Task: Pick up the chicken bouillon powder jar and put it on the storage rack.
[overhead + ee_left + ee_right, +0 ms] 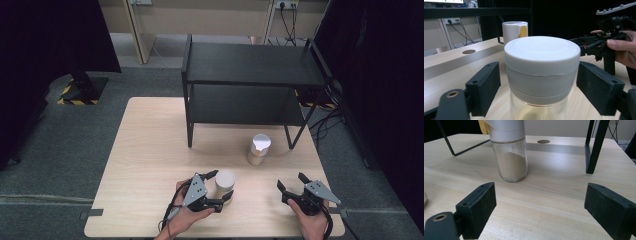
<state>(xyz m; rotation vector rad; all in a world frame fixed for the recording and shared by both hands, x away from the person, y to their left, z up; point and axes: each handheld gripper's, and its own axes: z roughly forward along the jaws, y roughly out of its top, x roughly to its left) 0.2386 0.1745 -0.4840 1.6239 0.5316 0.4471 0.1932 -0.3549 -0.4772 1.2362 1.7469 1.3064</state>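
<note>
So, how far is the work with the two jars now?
Nothing looks placed yet: the black shelf is bare. In hand: the left gripper has its jaws around the near jar, pads not yet pressing. Left: gripping and lifting it; the far jar stands untouched, and the right gripper waits open.

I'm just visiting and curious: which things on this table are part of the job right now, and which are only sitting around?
In use:
- left gripper, fingers either side of the near jar, small gaps showing
- near jar, white lid

Standing by:
- right gripper, open over bare table
- far jar, holding tan powder
- black shelf
- table
</note>
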